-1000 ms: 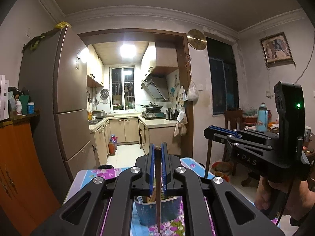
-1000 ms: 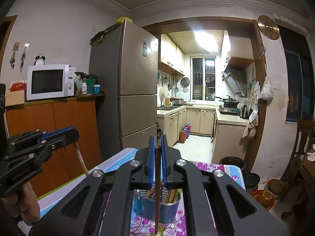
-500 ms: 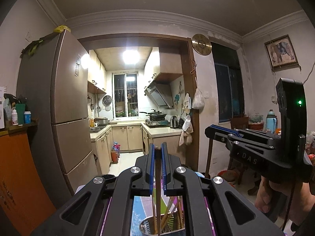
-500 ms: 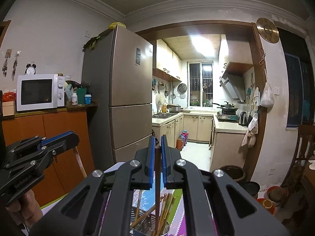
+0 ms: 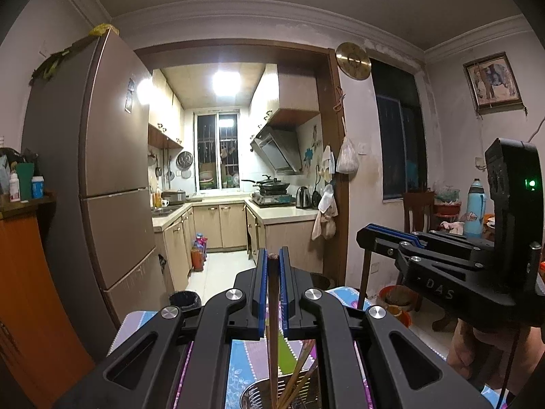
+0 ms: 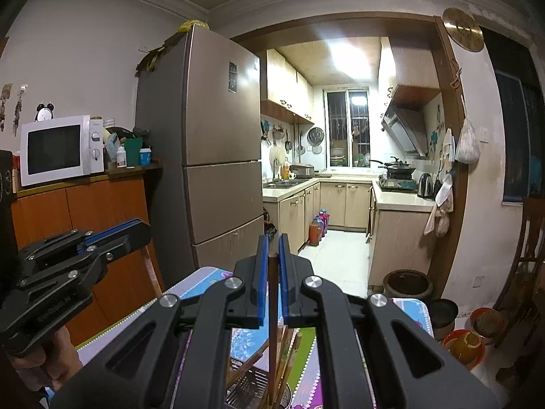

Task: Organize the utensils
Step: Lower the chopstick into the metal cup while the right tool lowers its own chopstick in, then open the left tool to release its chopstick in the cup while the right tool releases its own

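Left wrist view: my left hand-held gripper [image 5: 273, 266] is closed on one brown chopstick [image 5: 272, 313], which hangs upright between the blue pads with its lower end among the sticks in the metal holder [image 5: 272, 397] below. Right wrist view: my right hand-held gripper [image 6: 271, 255] is likewise clamped on its own chopstick [image 6: 272, 323], vertical, its tip reaching down into the same holder [image 6: 252, 392], where several more sticks lean against one another.

I judge that each stick is held near its top and plumb so that it can be lowered straight into the holder without catching the rim or the leaning sticks. The holder stands on the bench [image 5: 238, 368], on a floral cloth, directly beneath both grippers, which sit side by side: the right one shows at the right of the left view [image 5: 378, 238], the left one at the left of the right view [image 6: 136, 231], each with a stick hanging from it.

Writing: the letters "DAS" are legible on the side of the right gripper body in the left view. Lettering on the left gripper body is too blurred to read. The fridge [image 6: 218, 156] bears small stickers, not legible.
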A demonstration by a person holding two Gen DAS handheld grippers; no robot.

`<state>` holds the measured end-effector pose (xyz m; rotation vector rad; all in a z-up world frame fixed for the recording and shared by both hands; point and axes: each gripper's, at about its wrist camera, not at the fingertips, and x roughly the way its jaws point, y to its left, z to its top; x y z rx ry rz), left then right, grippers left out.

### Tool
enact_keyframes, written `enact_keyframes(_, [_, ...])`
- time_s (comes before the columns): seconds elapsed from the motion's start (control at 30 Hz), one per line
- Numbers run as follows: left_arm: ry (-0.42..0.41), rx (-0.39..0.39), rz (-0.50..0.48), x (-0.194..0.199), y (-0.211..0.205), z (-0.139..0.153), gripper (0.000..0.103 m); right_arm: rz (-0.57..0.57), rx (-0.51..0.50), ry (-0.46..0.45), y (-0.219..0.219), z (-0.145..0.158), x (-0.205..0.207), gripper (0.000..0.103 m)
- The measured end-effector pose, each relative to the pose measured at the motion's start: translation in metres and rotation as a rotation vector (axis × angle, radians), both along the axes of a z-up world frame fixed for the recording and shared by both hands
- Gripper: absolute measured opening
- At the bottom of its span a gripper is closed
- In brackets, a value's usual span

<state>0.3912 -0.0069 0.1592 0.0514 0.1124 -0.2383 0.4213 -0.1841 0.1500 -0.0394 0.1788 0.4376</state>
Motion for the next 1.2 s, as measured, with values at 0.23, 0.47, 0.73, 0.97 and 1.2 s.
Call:
enact_keyframes(0.23, [0.051, -0.005, 0.010, 0.023, 0.003, -0.012, 0.008, 0.005, -0.003, 0.037, 0.004, -0.011, 0.009, 0.005])
enact_keyframes(0.47, [0.112, 0.002, 0.026, 0.054, 0.009, -0.030, 0.008, -0.004, -0.008, 0.095, 0.008, -0.029, 0.029, 0.005])
enact_keyframes(0.73, [0.143, 0.002, 0.061, 0.078, 0.021, -0.041, 0.009, -0.021, 0.006, 0.094, 0.001, -0.033, 0.036, 0.045])
enact_keyframes(0.97, [0.139, -0.018, 0.107, 0.083, 0.032, -0.042, 0.047, -0.055, 0.031, 0.024, -0.015, -0.025, 0.023, 0.090])
enact_keyframes(1.2, [0.100, -0.024, 0.149, 0.059, 0.038, -0.028, 0.071, -0.095, 0.020, 0.008, -0.027, -0.021, 0.002, 0.097])
